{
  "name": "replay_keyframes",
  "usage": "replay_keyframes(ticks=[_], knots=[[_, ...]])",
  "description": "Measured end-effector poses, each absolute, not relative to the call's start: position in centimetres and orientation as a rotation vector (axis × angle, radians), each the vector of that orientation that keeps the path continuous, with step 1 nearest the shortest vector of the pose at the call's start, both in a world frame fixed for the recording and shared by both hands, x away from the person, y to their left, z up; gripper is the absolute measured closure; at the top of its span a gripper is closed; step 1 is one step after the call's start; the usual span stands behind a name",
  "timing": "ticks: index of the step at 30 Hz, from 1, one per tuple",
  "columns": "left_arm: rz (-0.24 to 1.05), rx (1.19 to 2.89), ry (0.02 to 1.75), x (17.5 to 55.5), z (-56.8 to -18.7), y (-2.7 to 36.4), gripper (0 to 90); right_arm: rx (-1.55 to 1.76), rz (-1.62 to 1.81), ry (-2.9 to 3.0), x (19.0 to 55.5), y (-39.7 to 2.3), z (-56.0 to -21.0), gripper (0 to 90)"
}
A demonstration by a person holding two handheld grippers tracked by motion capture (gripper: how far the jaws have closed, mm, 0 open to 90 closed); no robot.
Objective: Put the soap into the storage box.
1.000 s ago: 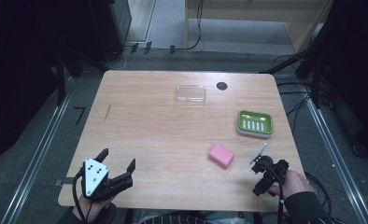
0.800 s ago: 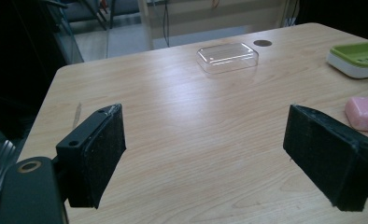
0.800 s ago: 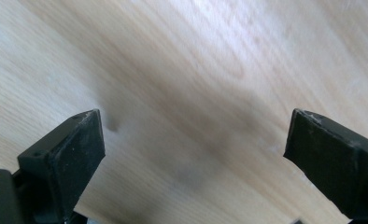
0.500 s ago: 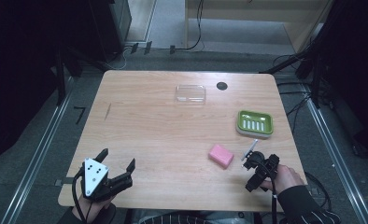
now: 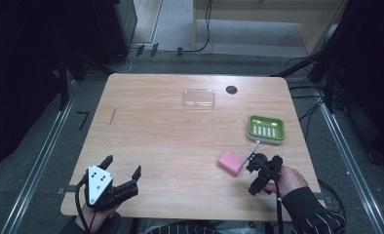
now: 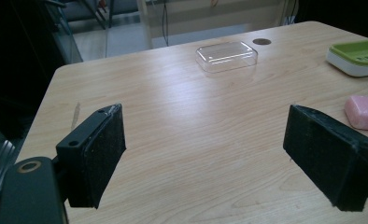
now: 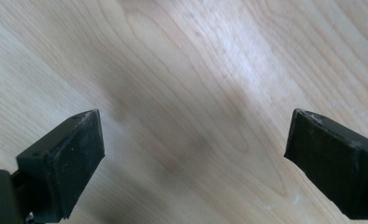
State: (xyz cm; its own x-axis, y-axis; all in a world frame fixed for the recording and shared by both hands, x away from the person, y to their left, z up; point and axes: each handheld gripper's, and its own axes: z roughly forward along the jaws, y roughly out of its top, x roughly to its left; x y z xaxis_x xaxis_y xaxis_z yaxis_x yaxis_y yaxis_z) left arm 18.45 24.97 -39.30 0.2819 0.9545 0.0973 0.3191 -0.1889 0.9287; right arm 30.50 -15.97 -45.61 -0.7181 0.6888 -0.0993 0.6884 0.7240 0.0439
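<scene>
My right gripper [image 5: 258,170] hangs over the near right part of the wooden table [image 5: 161,131], jaws spread wide with nothing between them; in the right gripper view [image 7: 194,158] the two black pads frame bare wood grain and touch neither the surface nor any object. The pink soap bar [image 5: 230,162] lies flat on the table just beside this gripper, on its left in the high view, apart from the pads. The green soap dish [image 5: 266,129] sits a little beyond, toward the far right edge, near the bar but not touching it. My left gripper [image 5: 116,183] rests at the near left corner, jaws likewise wide apart and empty; in the left gripper view [image 6: 205,154] its pads stand either side of open tabletop. A clear plastic lid [image 5: 199,98] lies toward the far edge, beside a round black hole [image 5: 231,89], well apart from both grippers.
</scene>
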Motion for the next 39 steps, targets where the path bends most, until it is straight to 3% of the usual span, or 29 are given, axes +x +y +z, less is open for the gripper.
replay_keyframes(ticks=[39], knots=[[0.923,1.680,1.180,18.5,-39.3,25.1,13.4,1.038,0.046,2.885,34.4,-11.6,-45.8,0.0]])
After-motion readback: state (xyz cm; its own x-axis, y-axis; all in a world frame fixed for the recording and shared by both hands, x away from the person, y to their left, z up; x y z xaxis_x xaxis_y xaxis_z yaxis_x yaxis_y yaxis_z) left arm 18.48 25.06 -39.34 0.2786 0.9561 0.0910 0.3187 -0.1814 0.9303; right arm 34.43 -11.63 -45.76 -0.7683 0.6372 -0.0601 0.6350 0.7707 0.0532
